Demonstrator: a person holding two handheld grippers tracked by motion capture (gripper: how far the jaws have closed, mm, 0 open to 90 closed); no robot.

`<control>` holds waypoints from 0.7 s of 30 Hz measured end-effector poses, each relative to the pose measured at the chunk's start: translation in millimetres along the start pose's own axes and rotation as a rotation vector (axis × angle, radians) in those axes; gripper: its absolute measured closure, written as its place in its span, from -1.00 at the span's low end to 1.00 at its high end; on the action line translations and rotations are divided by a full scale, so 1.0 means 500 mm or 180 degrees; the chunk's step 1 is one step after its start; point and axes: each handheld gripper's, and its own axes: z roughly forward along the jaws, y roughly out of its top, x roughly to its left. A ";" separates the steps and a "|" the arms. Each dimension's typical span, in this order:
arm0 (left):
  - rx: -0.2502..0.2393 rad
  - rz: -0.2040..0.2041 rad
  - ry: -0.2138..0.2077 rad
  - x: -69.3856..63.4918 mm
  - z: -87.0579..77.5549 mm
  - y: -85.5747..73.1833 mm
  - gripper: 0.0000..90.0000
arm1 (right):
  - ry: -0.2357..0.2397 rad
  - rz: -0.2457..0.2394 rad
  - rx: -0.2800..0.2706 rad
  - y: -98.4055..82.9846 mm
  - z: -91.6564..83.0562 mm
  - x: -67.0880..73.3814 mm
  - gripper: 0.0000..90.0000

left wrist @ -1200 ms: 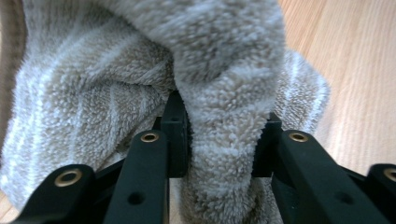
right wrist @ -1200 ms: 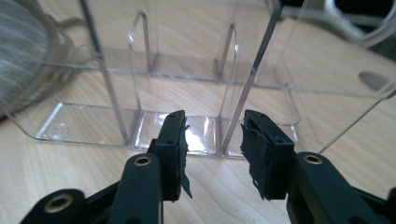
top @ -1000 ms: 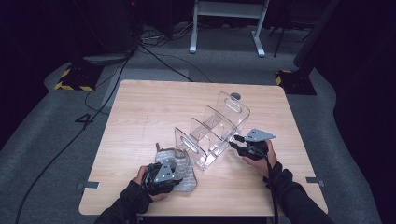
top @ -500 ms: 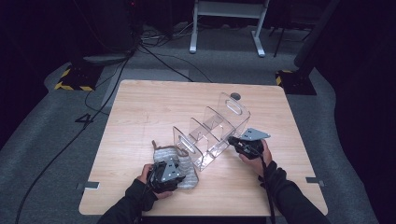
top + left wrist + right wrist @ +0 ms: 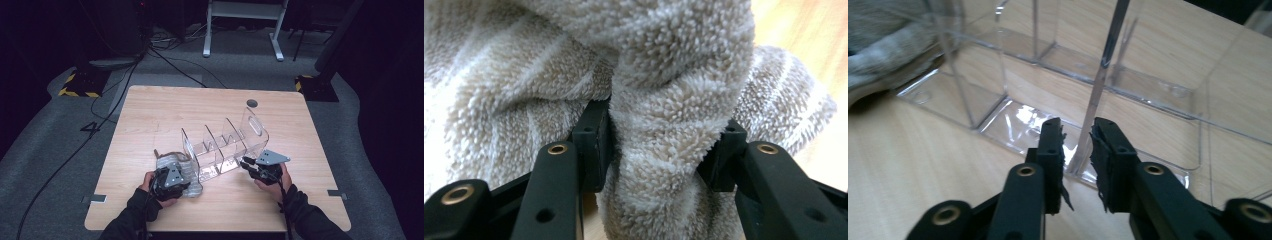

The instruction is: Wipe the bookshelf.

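The right gripper [image 5: 248, 164] has come in toward the clear organizer [image 5: 225, 145] since a second ago, when it sat a little further out to the right on the bench [image 5: 150, 110]. Now its fingers [image 5: 1052, 145] straddle the edge of one clear wall of the organizer, one on each side. Those fingers have just been opening, with the wall between them, and in the right gripper view a thin gap shows on either side of the plastic, so they are slightly parted and not pressing on it.

Over on the left, little has changed. The left gripper [image 5: 170, 181] stays low at the near-left part of the bench, its fingers [image 5: 594, 142] closed on a thick fold of the striped fleece cloth [image 5: 664, 100]; they opened a touch in the last second yet the pile bulges between them. The cloth lies bunched on the bench, right against the near-left end of the organizer, which has stayed where it was.

The organizer runs diagonally across the middle of the bench, dividers upright.

As for writing: a white "4" [image 5: 90, 128] is marked on the grey floor to the left of the bench.
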 end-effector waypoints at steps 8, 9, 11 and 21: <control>0.0010 -0.0115 0.0081 0.024 -0.007 -0.013 0.12 | 0.0046 -0.0085 -0.0014 -0.008 -0.049 0.026 0.33; 0.0013 -0.0124 0.0096 0.024 -0.006 -0.013 0.09 | -0.0024 -0.0090 -0.0021 -0.012 -0.060 0.020 0.33; 0.0024 -0.0137 0.0102 0.025 -0.006 -0.013 0.05 | -0.0159 -0.0076 -0.0036 -0.021 -0.080 -0.001 0.31; -0.0011 -0.0195 0.0044 0.030 0.002 -0.013 -0.10 | -0.0511 0.0270 0.0060 -0.051 -0.047 -0.120 0.14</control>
